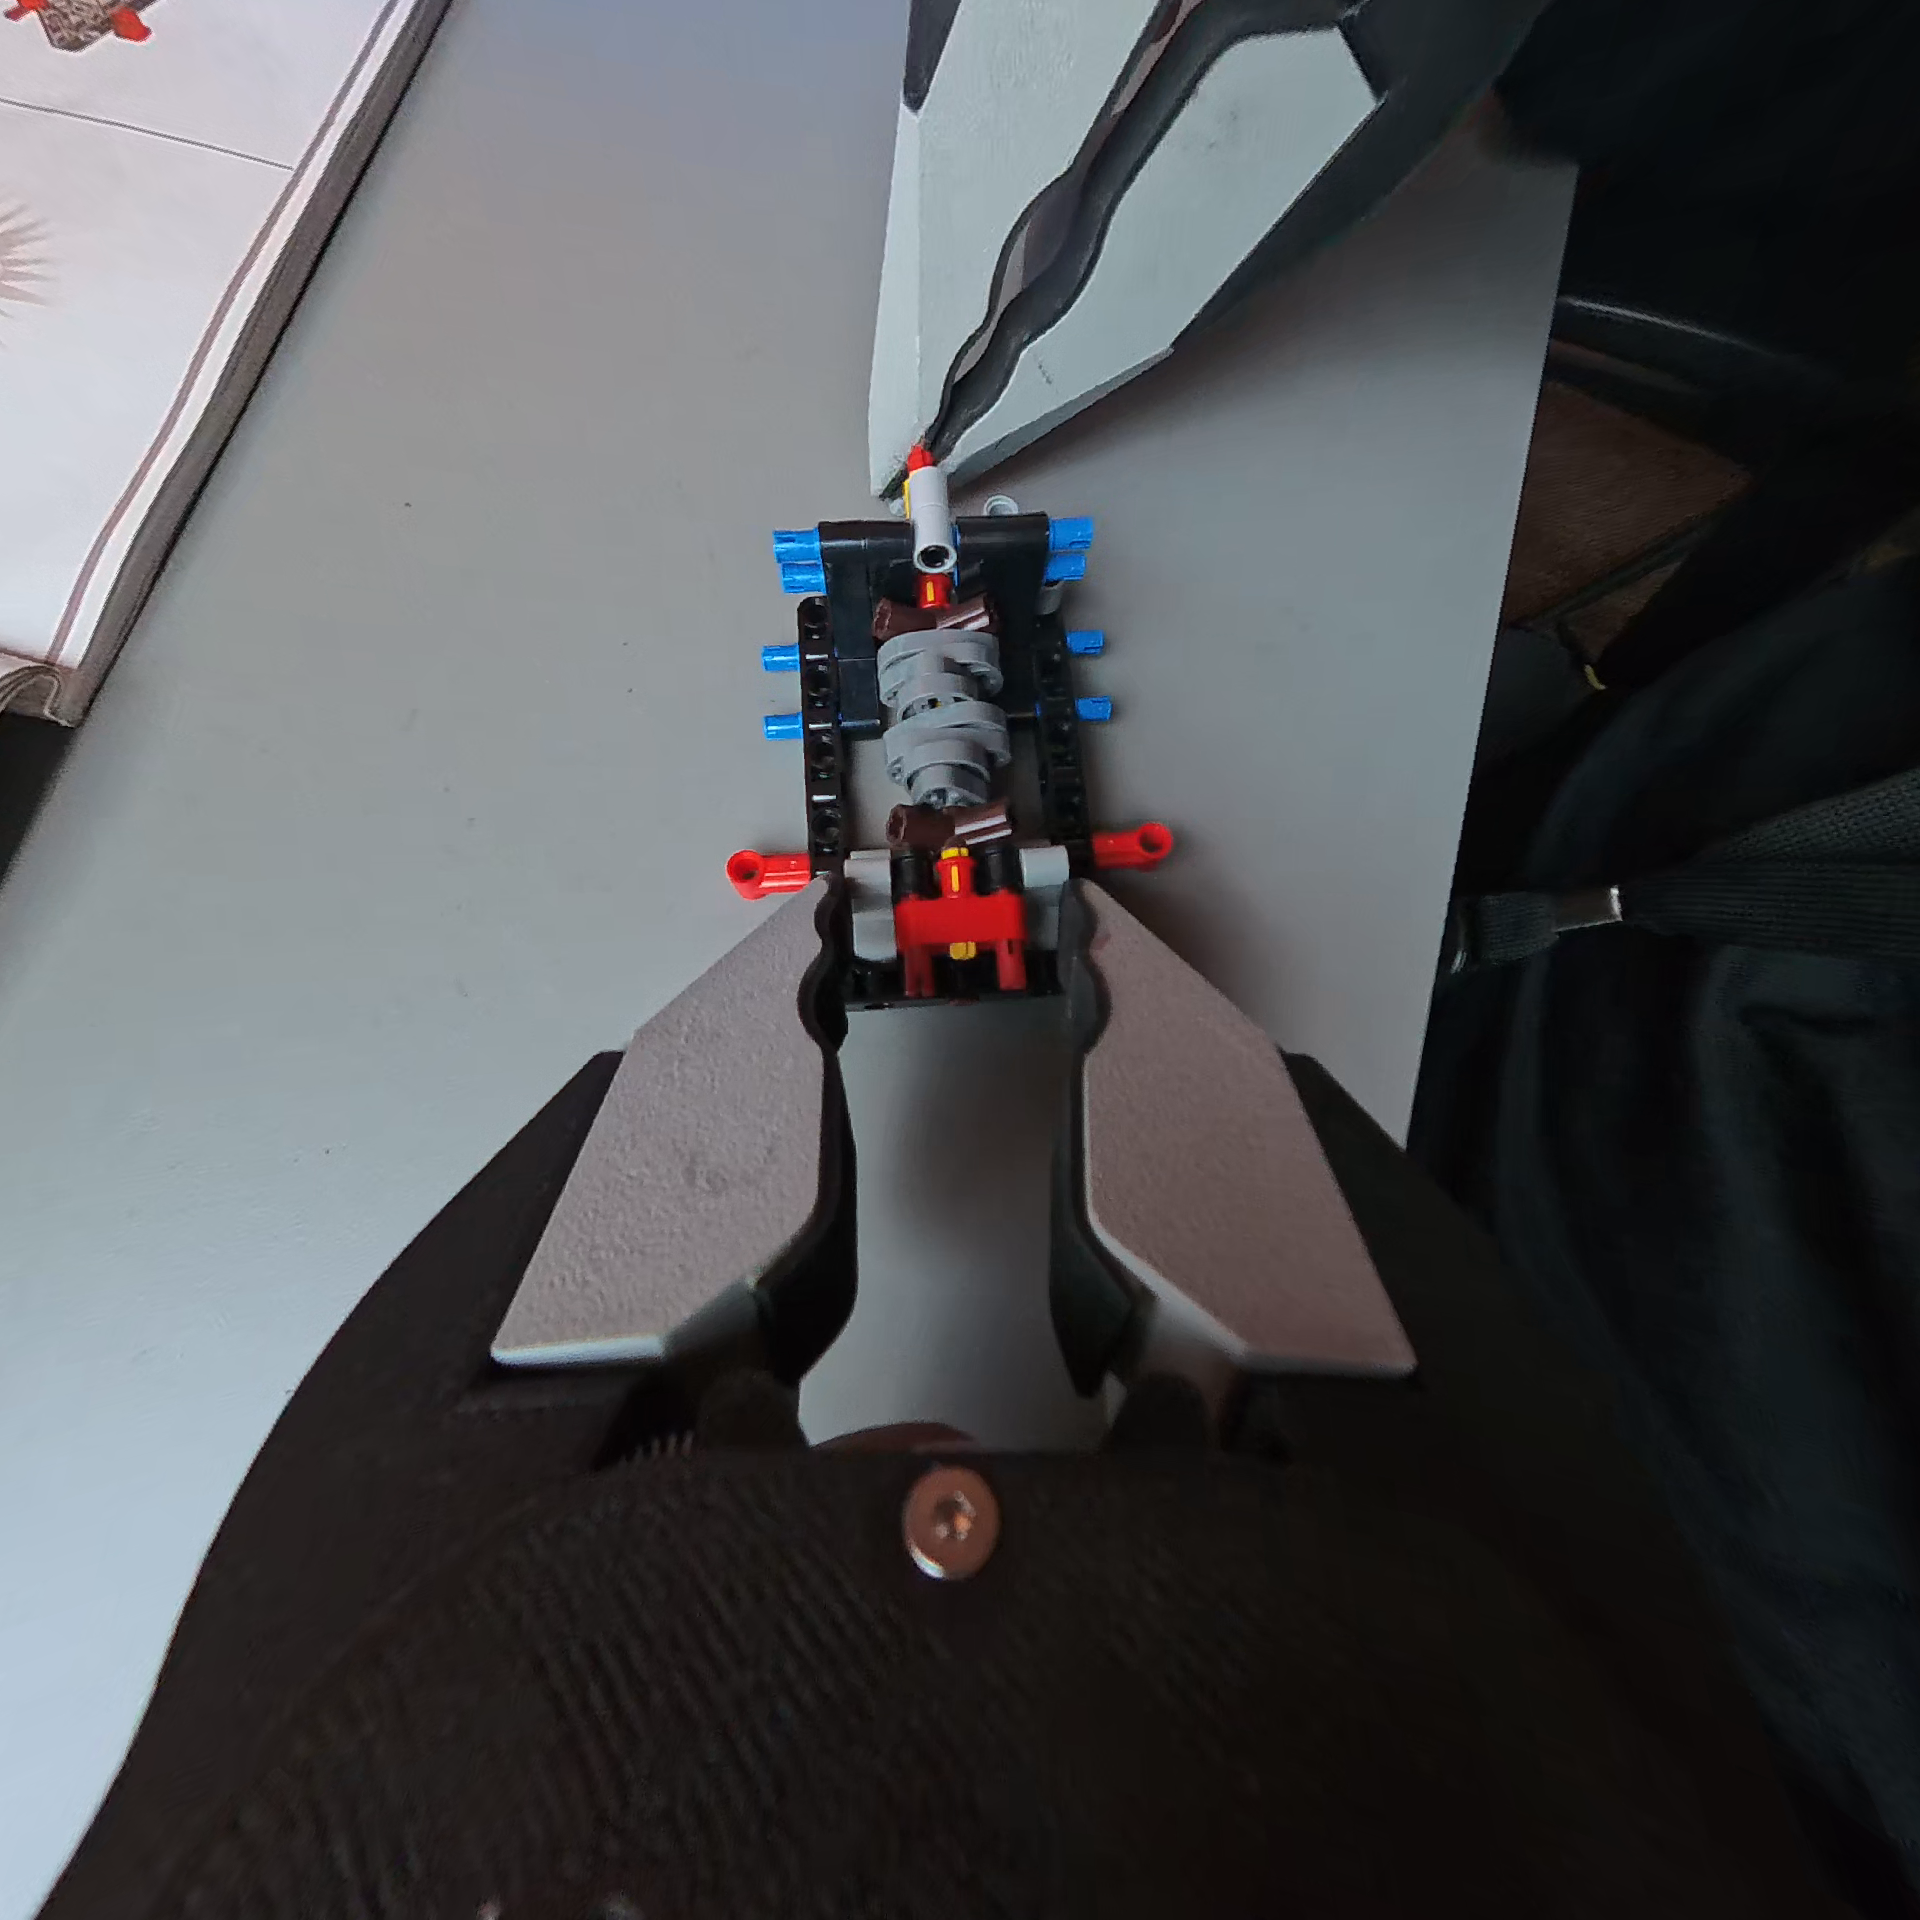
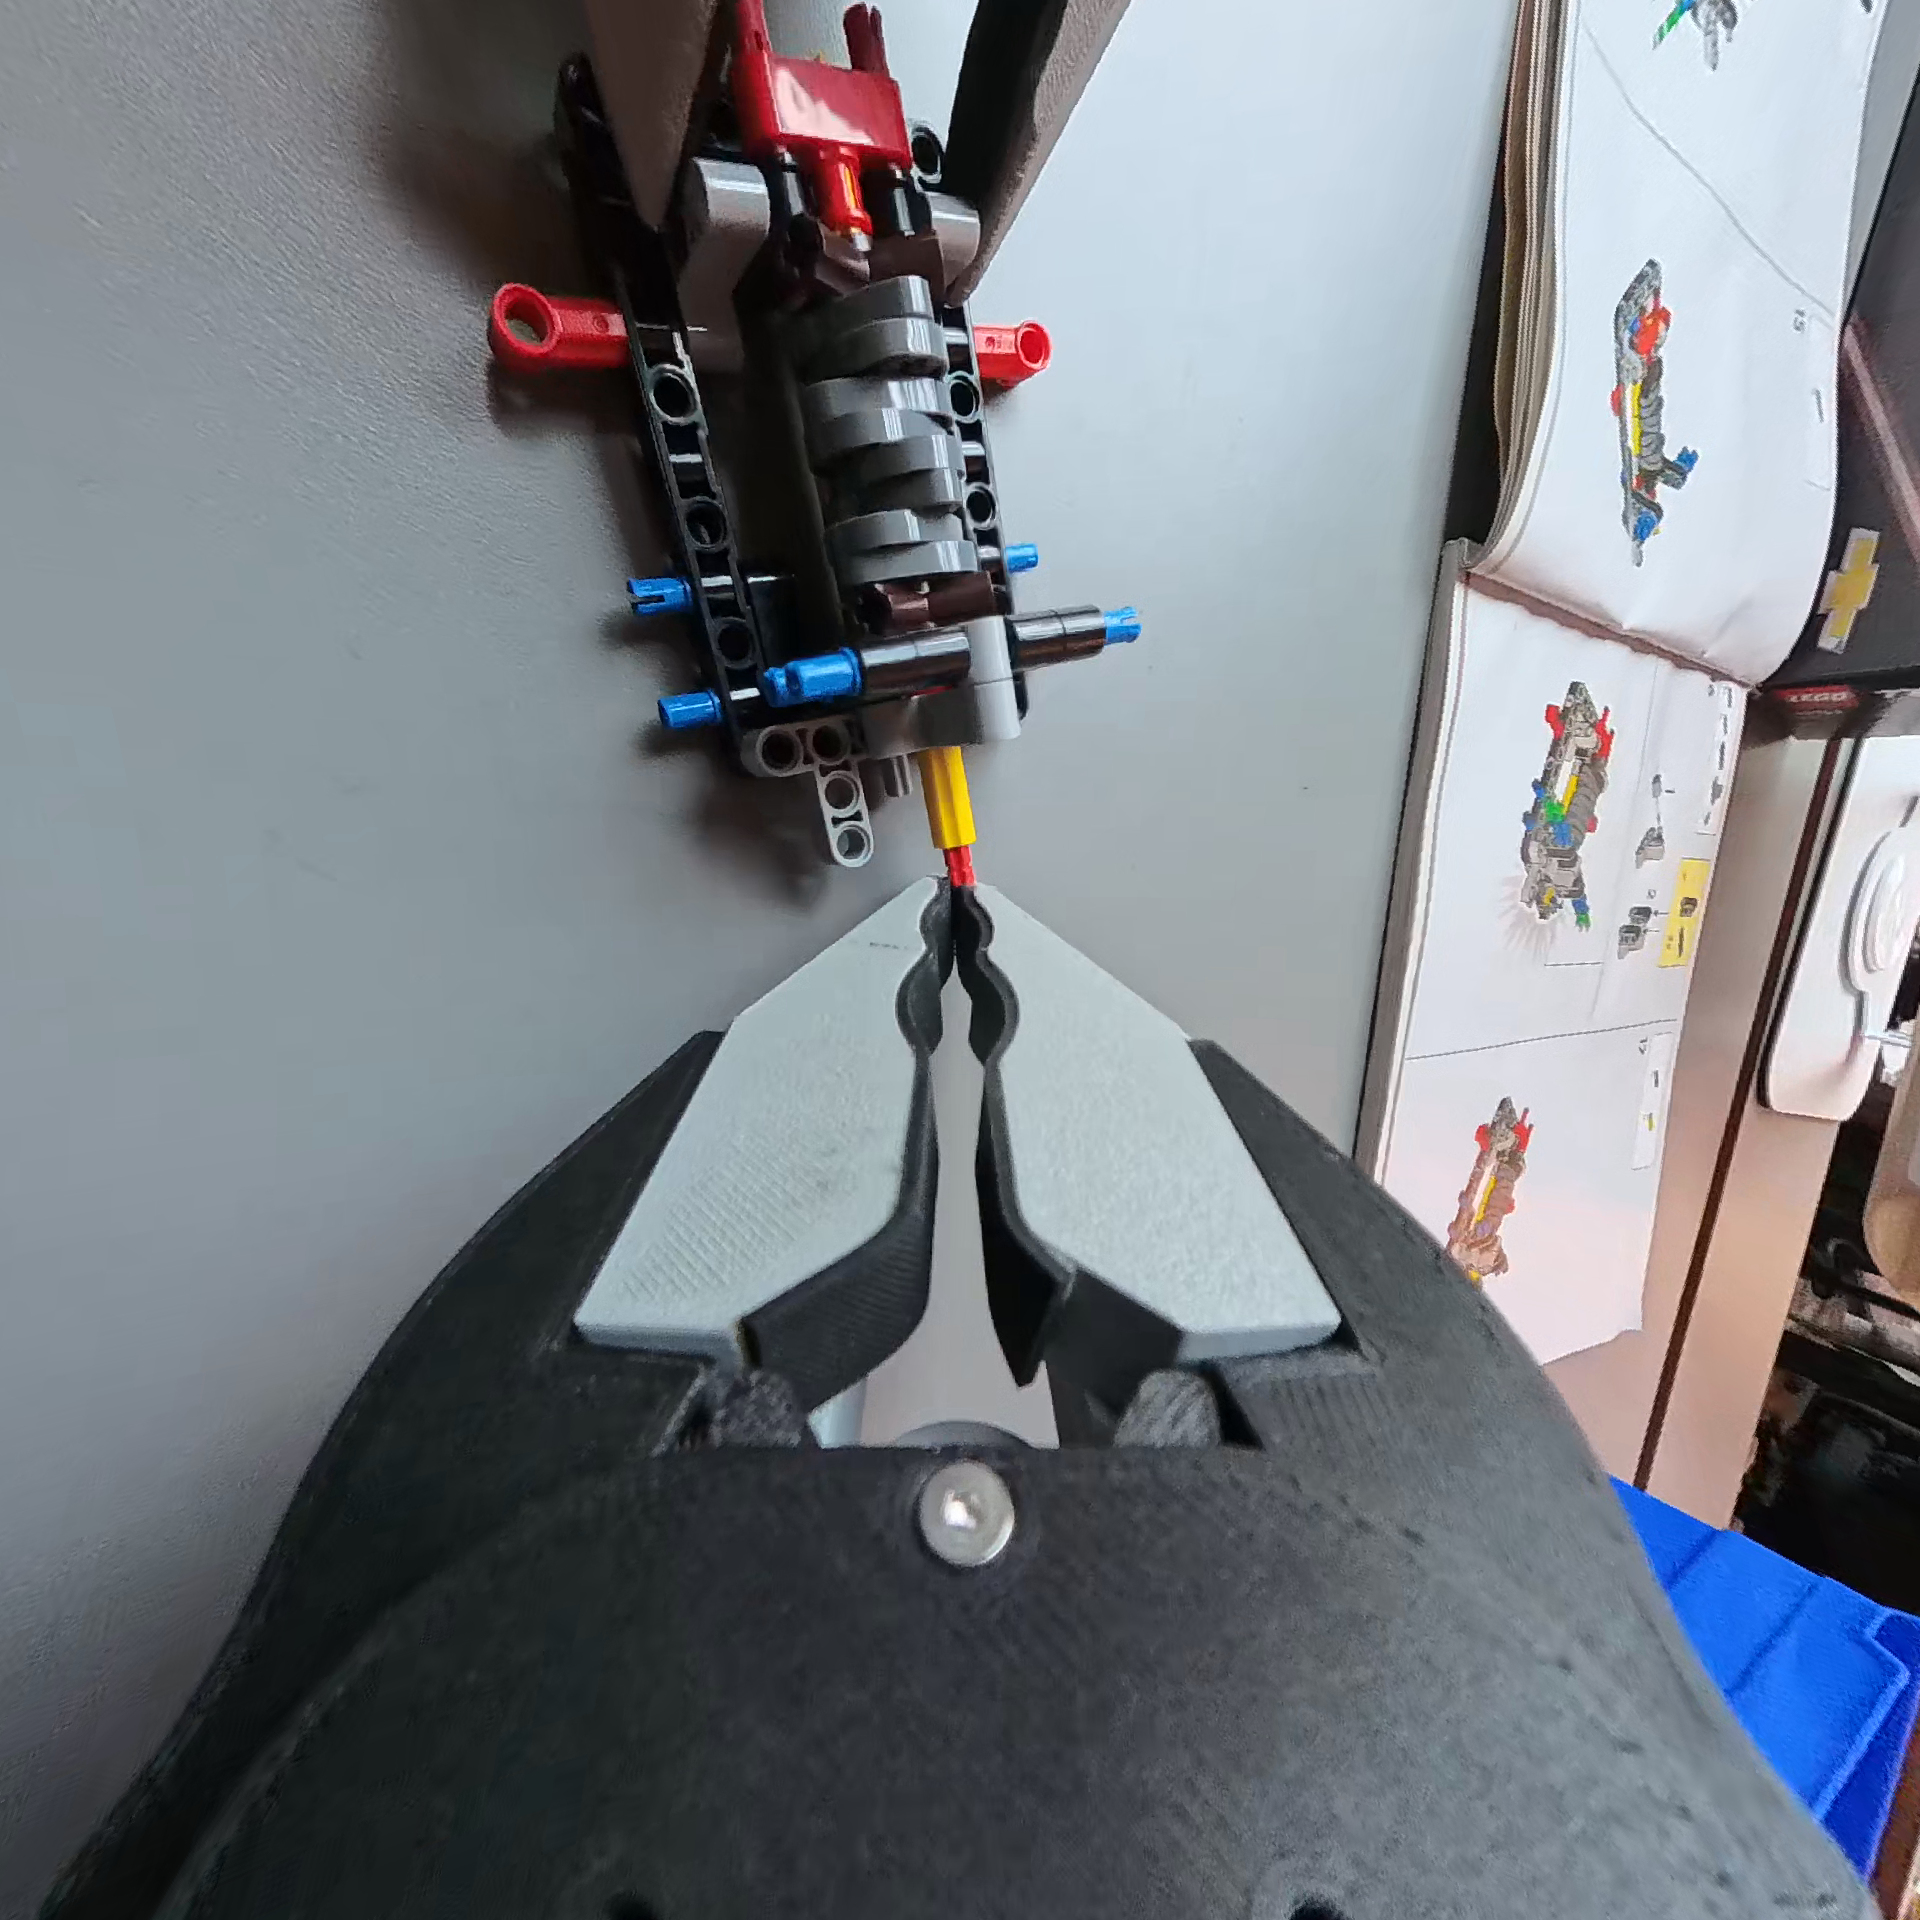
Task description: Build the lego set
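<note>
We clamp our left tool (image 1: 954, 940) on the red end of the half-built lego chassis (image 1: 940, 717) lying flat on the table (image 1: 416, 831), its long axis running between both tools, while our right tool (image 2: 957, 902) pinches the red axle (image 2: 958, 865); bodywork remains.

A smooth, matte grey tabletop (image 2: 260, 935) was seen carrying a partly built black-framed lego assembly (image 2: 831, 499) with grey discs, blue pins and red connectors, laid flat on it. An open white instruction booklet (image 2: 1558, 831) was spread along one edge
</note>
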Demonstrator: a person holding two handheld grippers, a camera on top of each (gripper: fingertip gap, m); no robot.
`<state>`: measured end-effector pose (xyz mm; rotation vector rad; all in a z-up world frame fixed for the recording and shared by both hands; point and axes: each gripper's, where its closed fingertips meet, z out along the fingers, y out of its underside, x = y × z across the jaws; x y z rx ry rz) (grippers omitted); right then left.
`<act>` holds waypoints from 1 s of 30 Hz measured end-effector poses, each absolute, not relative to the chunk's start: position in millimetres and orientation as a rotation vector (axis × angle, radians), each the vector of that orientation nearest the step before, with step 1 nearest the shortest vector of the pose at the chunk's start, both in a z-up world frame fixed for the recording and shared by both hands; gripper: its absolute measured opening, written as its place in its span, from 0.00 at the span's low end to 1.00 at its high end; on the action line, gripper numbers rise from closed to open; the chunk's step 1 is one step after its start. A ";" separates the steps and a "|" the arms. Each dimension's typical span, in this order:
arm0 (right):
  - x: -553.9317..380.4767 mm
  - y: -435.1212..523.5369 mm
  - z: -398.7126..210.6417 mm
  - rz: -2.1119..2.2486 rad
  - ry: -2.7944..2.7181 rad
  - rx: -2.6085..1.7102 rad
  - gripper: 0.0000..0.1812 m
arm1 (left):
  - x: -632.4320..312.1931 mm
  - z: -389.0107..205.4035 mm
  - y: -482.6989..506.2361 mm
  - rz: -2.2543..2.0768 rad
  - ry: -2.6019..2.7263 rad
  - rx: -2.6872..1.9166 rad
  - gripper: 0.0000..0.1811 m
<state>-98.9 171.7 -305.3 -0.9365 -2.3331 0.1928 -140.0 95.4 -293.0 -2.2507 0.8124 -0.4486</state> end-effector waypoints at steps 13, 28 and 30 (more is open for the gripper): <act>-98.9 171.5 -306.5 0.167 -2.332 -0.943 0.00 | -139.6 -292.7 95.6 -0.438 0.809 -2.244 0.20; -99.8 200.9 -278.8 0.597 -2.017 -1.091 0.12 | -157.0 -292.1 103.4 -0.497 0.881 -2.215 0.21; -102.2 203.0 -272.4 0.721 -1.933 -1.134 0.15 | -167.0 -288.2 112.2 -0.442 0.914 -2.191 0.22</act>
